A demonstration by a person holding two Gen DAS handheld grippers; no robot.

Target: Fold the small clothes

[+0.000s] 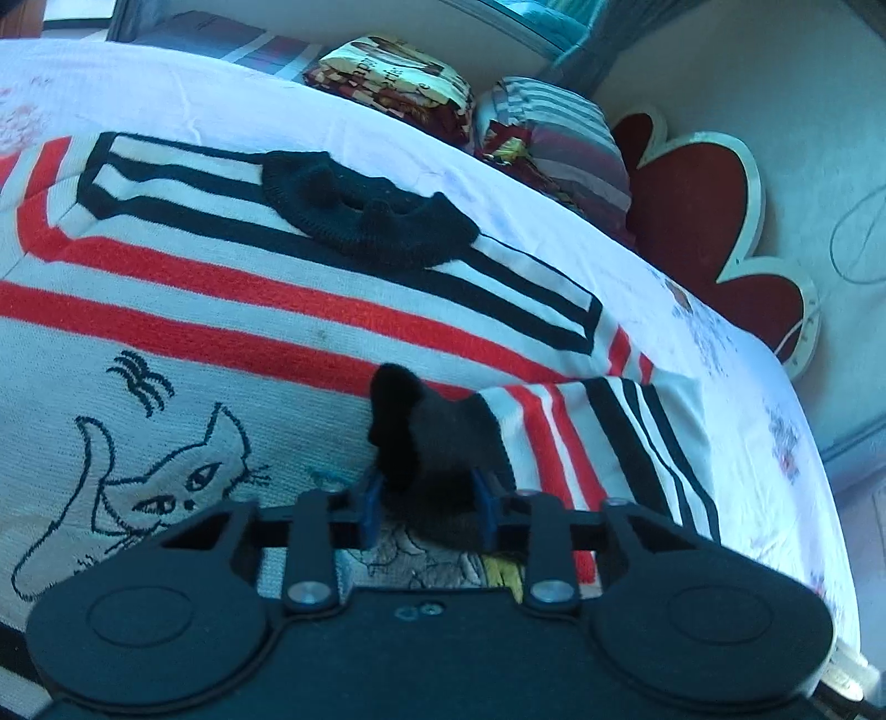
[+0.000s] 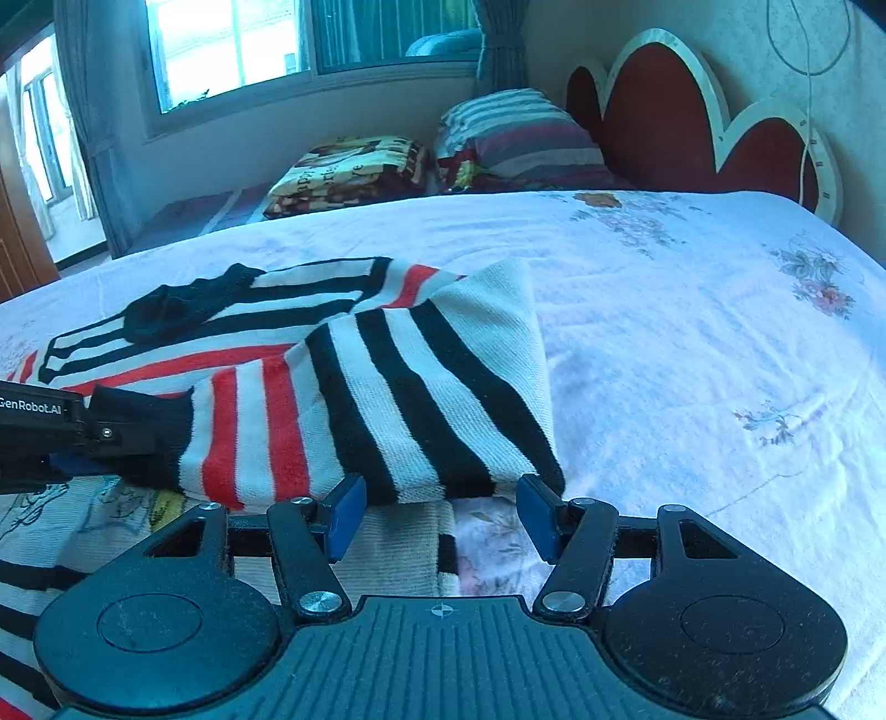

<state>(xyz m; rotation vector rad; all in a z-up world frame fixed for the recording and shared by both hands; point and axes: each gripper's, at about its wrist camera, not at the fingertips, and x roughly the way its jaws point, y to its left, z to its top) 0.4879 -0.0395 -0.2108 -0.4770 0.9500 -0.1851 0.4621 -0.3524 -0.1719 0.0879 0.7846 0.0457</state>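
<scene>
A small white knit sweater (image 1: 221, 310) with red and black stripes, a black collar (image 1: 365, 210) and a cat drawing lies flat on the bed. Its right sleeve (image 2: 387, 399) is folded inward across the body. My left gripper (image 1: 426, 515) is shut on the sleeve's black cuff (image 1: 421, 437) and holds it over the sweater's front. It also shows at the left edge of the right wrist view (image 2: 83, 437). My right gripper (image 2: 443, 515) is open and empty, just in front of the folded sleeve's near edge.
The bed has a white flowered sheet (image 2: 692, 332). A folded patterned blanket (image 2: 349, 171) and a striped pillow (image 2: 520, 138) lie at its head by a red scalloped headboard (image 2: 692, 122). A window (image 2: 232, 50) is behind. The bed edge (image 1: 819, 498) drops off on the right.
</scene>
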